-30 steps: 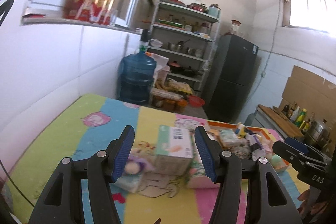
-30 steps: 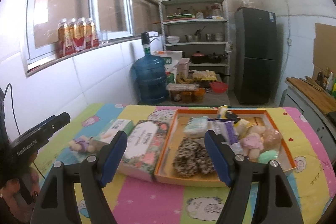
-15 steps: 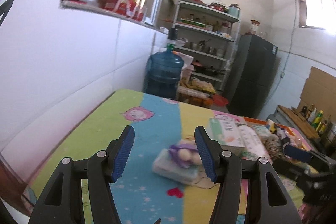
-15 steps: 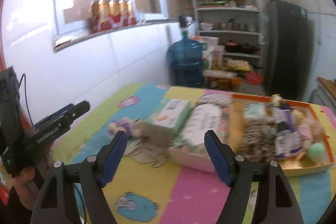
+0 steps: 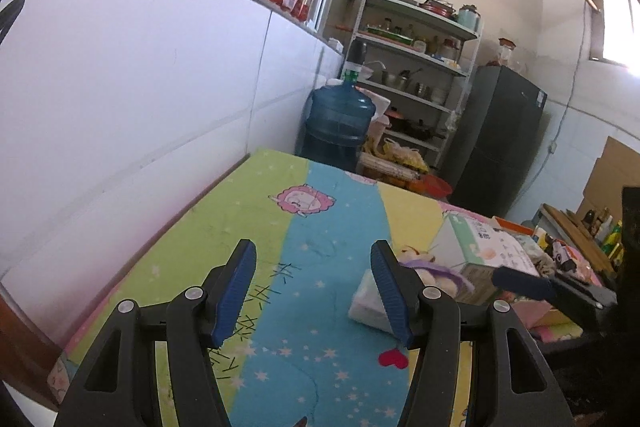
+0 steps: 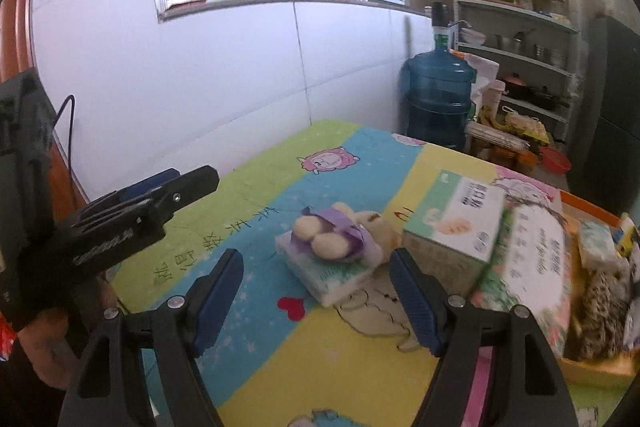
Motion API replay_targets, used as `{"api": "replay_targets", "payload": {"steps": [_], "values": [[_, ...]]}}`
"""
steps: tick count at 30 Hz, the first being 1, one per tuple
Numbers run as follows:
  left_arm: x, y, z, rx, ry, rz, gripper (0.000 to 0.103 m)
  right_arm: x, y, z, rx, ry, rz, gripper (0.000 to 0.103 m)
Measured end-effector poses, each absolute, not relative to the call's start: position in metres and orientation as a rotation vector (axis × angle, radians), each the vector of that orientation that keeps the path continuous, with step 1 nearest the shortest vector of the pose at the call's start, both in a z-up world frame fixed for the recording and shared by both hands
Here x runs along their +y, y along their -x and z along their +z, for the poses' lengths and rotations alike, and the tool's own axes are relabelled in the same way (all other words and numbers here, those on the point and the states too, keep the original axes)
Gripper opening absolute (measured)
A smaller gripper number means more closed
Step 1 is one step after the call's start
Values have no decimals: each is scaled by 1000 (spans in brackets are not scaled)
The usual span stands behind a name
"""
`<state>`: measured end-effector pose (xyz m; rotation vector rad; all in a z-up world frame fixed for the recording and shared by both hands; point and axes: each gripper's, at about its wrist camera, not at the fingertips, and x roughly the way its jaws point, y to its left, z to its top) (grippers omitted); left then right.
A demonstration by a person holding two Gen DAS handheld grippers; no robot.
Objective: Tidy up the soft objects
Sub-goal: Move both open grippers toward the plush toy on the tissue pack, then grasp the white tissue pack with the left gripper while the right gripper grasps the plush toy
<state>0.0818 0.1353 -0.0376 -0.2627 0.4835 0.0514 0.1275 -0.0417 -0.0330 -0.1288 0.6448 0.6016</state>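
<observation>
A small plush toy in a purple dress [image 6: 340,235] lies on a white tissue pack [image 6: 326,273] on the colourful mat; both also show in the left wrist view, the toy [image 5: 430,267] and the pack [image 5: 366,303]. My right gripper [image 6: 316,301] is open and empty, just in front of the toy and pack. My left gripper [image 5: 314,293] is open and empty, to the left of them over the blue stripe. The orange tray [image 6: 600,361] of soft items sits at the right.
A green-and-white tissue box [image 6: 456,231] and a floral tissue box [image 6: 532,267] stand between the toy and the tray. The white wall [image 5: 120,107] runs along the mat's left edge. A blue water jug [image 5: 338,125] and shelves stand beyond the far edge.
Both grippers have swung left, away from the tray. The toy and tissue pack now sit in front of the right gripper; the left gripper now faces the mat's left part.
</observation>
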Motion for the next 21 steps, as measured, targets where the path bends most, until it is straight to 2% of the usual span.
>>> {"api": "replay_targets", "payload": {"steps": [9, 12, 14, 18, 19, 21], "values": [[139, -95, -52, 520, 249, 31, 61, -13, -150, -46, 632, 318, 590, 75], [140, -100, -55, 529, 254, 30, 61, -6, -158, -50, 639, 348, 591, 67], [140, -102, -57, 535, 256, 30, 61, -2, -162, -54, 652, 368, 587, 51], [139, -107, -61, 549, 260, 26, 61, 1, -170, -63, 679, 406, 556, 49], [139, -109, -61, 553, 261, 25, 61, 0, -173, -65, 687, 401, 547, 42], [139, -111, -64, 561, 264, 23, 61, -4, -176, -65, 688, 375, 543, 38]]}}
